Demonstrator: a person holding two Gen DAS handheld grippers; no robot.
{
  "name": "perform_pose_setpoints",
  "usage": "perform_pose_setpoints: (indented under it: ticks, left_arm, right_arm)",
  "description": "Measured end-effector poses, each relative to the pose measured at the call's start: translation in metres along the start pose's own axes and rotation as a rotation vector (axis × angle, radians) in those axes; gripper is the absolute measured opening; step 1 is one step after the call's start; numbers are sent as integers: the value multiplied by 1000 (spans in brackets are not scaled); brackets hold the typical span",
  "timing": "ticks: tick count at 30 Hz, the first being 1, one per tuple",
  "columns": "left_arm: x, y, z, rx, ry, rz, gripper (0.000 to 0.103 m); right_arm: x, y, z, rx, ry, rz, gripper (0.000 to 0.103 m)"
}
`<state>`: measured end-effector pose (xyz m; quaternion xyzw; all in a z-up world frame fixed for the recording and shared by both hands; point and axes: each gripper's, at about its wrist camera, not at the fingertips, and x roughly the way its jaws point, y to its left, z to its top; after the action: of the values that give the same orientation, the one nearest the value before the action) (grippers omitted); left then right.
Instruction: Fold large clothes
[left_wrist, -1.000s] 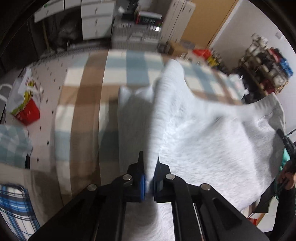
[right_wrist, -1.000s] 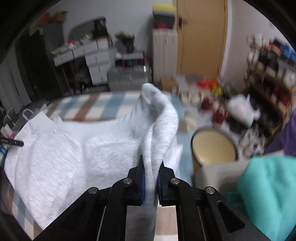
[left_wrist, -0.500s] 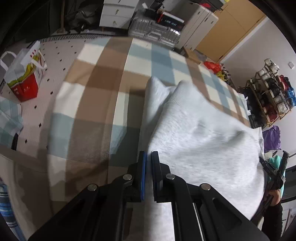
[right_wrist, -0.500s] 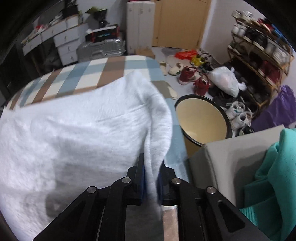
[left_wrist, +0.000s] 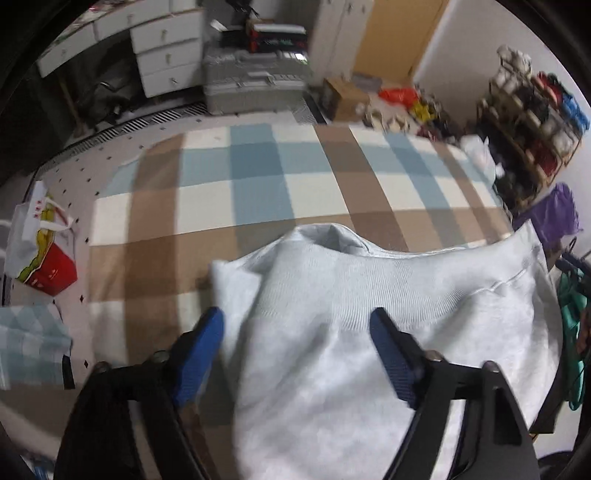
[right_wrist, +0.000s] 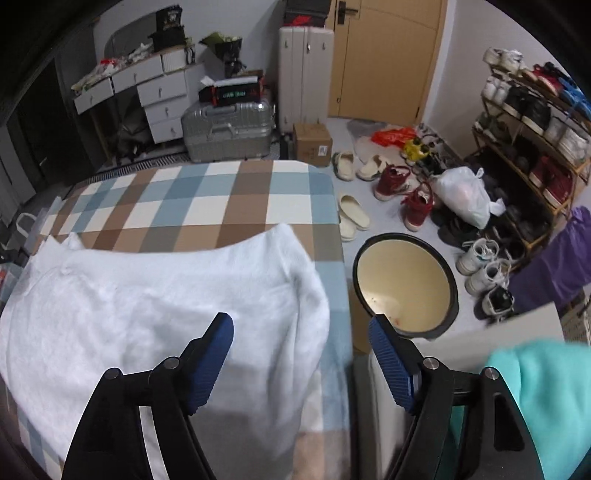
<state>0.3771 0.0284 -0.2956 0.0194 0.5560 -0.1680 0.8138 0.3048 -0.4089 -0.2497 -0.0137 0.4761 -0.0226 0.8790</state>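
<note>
At the far left a red and white paper bag (left_wrist: 44, 254) stood on the floor, its contents hidden, beside the checked cloth (left_wrist: 258, 177) where the pale grey garment (left_wrist: 332, 332) lay folded along the near edge. The left gripper (left_wrist: 297, 325) was opening, its blue pads clear of the knit lying between them. The right gripper (right_wrist: 301, 328) was opening too, pads off the garment's right fold, and right of the cloth a round black-rimmed bin (right_wrist: 404, 284) stood nearly bare inside, near a tied white plastic bag (right_wrist: 461, 195) by the shoe rack (right_wrist: 532, 122).

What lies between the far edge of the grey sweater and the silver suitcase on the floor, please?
In the right wrist view, only bare checked blanket lies between the grey sweater and the silver suitcase.
</note>
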Motion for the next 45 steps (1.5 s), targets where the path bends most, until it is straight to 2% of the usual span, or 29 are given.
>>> perform_pose_setpoints:
  ticks: [2,3,5,7,8,9,10,11,13,15,18,22,25,28,32,34,35,36,37,38,39,40,41,42,43,44,45]
  left_arm:
    - [14,-1,5,10,76,-73,67]
    - [21,-5,5,46,119,-85,67]
    - [31,-11,6,123,152,-28,67]
    - [37,-14,5,132,177,-43,66]
    - [38,-15,3,136,182,-59,62]
    - [38,-17,2,155,191,-73,42]
    - [37,-21,-1,185,196,-54,18]
    - [36,-23,-3,214,199,-20,12]
    - [27,-28,-7,230,184,-9,7]
    - [14,-34,-11,248,151,6,6]
    - [0,-40,-17,286,100,56,5]
    - [-20,-34,-15,258,39,100,5]
    - [-32,-29,0,245,-19,134,5]
    - [-29,-15,13,162,-37,104,5]
    - [26,-12,5,124,34,135,5]
    - [44,-14,-3,133,45,180,13]
    - [47,-14,-5,124,46,192,13]
    - [43,-15,-5,116,37,200,14]
    - [35,-15,-4,108,24,208,20]
    - [22,-15,-4,90,3,218,26]
    - [5,-14,-5,68,-29,230,44]
    - [-9,-13,-8,56,-69,226,64]
    - [-32,-14,-11,47,-131,204,74]
    - [-43,-15,-15,46,-158,188,83]
    - [-58,-18,-21,41,-195,166,83]
    - [-74,-26,-31,46,-224,125,83]
    - [-78,-34,-38,63,-211,78,83]
  right_arm:
    - [15,0,9,-26,16,1,76]
    - [22,-1,12,-30,26,9,76]
    - [40,-3,16,-32,54,4,76]
    - [58,-4,17,-35,87,13,74]
    - [66,-4,17,-37,104,19,69]
    - [73,-2,16,-43,122,23,58]
    - [77,-1,17,-53,137,33,39]
    - [79,4,16,-69,147,40,28]
    - [71,12,14,-108,111,-10,22]
    - [56,18,13,-112,54,-10,16]
    - [25,18,10,-8,-50,57,14]
    - [-8,28,8,-6,-188,36,13]
    - [-30,27,12,23,-292,-16,12]
    - [-17,19,20,77,-258,-70,12]
    - [39,18,17,77,-100,-155,13]
    - [73,24,13,54,25,-187,16]
    - [86,27,9,47,65,-207,21]
    - [93,29,7,37,105,-209,21]
    - [90,31,8,17,101,-220,20]
    - [84,30,8,8,97,-227,26]
    - [74,29,10,0,102,-242,31]
    - [65,27,7,-1,98,-253,41]
    - [47,25,4,7,74,-262,45]
    - [30,23,1,24,39,-253,45]
    - [9,23,-2,39,-5,-216,48]
    - [-14,28,-7,38,-50,-160,56]
    - [-33,36,-11,29,-87,-109,60]
